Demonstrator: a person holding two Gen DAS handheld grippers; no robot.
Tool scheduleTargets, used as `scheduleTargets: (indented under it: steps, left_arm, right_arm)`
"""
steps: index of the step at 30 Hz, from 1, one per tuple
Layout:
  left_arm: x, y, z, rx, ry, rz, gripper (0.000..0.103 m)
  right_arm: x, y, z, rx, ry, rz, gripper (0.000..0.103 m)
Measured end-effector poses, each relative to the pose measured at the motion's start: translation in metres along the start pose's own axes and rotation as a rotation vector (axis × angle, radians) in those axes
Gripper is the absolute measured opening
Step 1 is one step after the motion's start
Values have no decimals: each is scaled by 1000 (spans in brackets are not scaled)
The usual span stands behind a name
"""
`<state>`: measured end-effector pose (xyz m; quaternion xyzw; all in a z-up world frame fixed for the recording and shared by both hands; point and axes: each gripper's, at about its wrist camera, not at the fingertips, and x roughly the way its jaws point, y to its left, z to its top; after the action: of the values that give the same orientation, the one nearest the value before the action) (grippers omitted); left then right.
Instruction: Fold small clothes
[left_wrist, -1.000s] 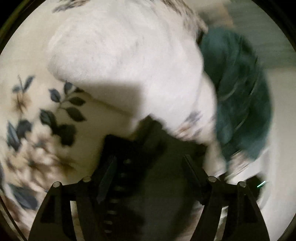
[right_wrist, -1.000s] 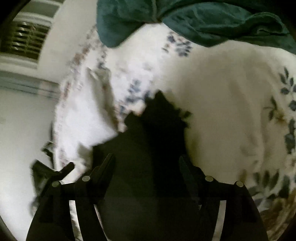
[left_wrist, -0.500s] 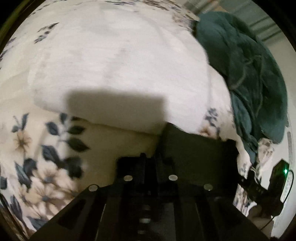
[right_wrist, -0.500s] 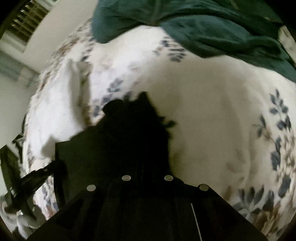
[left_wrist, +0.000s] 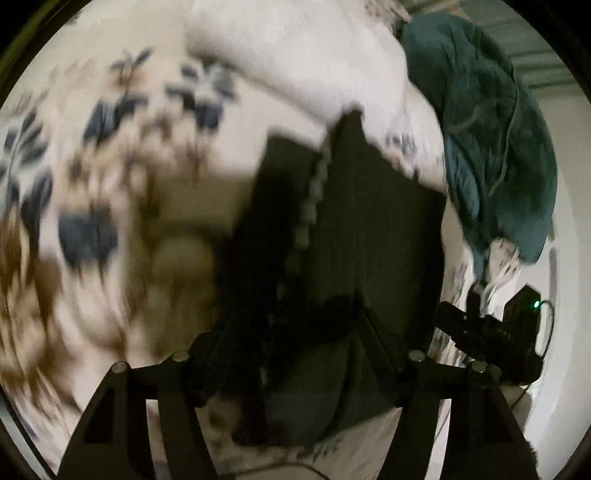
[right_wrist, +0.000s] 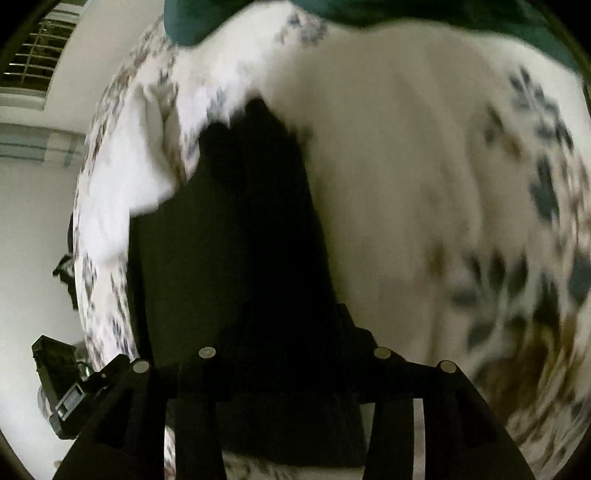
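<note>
Both grippers, left gripper (left_wrist: 295, 354) and right gripper (right_wrist: 291, 350), are opening over the black garment (left_wrist: 369, 229) at lower centre; floral bedspread (left_wrist: 110, 184) spreads leftward, teal blanket (left_wrist: 491, 147) upper right

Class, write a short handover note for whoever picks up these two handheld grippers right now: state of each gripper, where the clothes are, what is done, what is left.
Left gripper: jaws opening, over the black garment; no pad visibly pressing the cloth.
Right gripper: jaws opening, over the same black garment; both views are blurred, so a light grip cannot be ruled out.
Things: the black garment lies on the floral bedspread, near the bed's edge. A dark green garment lies bunched further back.
Done: the black piece looks at least partly folded, with straight edges.
Left: probably check or finish that fold, then the green one.
</note>
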<state>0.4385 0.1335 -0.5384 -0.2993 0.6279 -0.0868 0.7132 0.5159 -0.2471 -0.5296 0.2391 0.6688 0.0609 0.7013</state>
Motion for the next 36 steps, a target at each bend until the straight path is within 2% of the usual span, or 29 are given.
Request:
scheduleTargets:
  steps: [1,2,3,4,5,6,7,8,9,11,14,15,16,17,19,21,22,23,24,25,27,28,30,33,36]
  left_arm:
    - [7,-5,-8,16,2,27,64]
    - [13,-8,-16,40,-5,99,63]
    - [15,-9,-21,54,-21,147,58]
    - [12,-5,-23,55,-41,152,27]
    - [7,0,-25,42,-62,144,15]
    - [0,6,-26,27,-81,147,15]
    - [-7,11,-27,18,-98,153,15]
    - [-13,16,-27,11,-110,171,3]
    - [-19,23,-28,-7,-122,204,3]
    - [-28,40,-27,-75,-112,179,3]
    - [-28,41,-19,-123,-96,72,11]
    - [-26,36,-13,-107,-97,77,14]
    - [-23,29,-6,-85,-103,76,26]
    - [-17,19,5,-54,-111,62,44]
    - [-1,3,25,-3,-103,55,58]
    - [22,-14,39,50,-80,69,58]
    - [31,-21,46,91,-89,113,54]
    - [33,-24,46,113,-106,129,29]
    - [33,-25,48,134,-117,123,15]
    - [33,-26,50,144,-120,131,11]
    - [25,-26,46,146,-155,131,8]
    - [21,-26,45,140,-170,133,7]
    - [9,-18,38,107,-196,130,7]
    - [14,3,40,21,-186,132,6]
    - [24,15,48,-38,-133,70,6]
  right_arm:
    - [4,-2,-12,-5,27,7,44]
    - [10,-3,-24,-17,56,9,44]
    - [14,-4,-32,-29,68,2,44]
    - [16,-5,-40,-48,62,-15,40]
    - [17,-7,-46,-56,43,-34,30]
    - [17,-11,-48,-52,32,-46,16]
    - [16,-16,-48,-31,23,-51,10]
    - [13,-19,-48,-19,10,-58,9]
    - [11,-21,-47,-18,-3,-74,8]
    - [8,-21,-46,-28,2,-82,8]
    - [7,-20,-40,-15,46,-29,9]
    - [7,-18,-36,-16,53,-18,10]
    - [7,-17,-31,-18,55,-13,11]
    - [8,-17,-23,-15,52,-10,13]
    - [10,-13,-11,3,30,10,24]
    - [12,-11,1,14,11,36,37]
    - [14,-10,12,12,0,44,38]
    - [16,-8,19,9,-6,50,38]
    - [17,-6,25,7,-11,58,38]
    - [21,-4,35,2,-9,69,38]
    - [26,-2,46,-8,-21,53,37]
    - [26,0,50,-19,-33,48,16]
    - [21,6,53,-63,-67,28,8]
    - [16,11,52,-91,-95,2,6]
    - [30,7,57,-79,-66,-19,7]
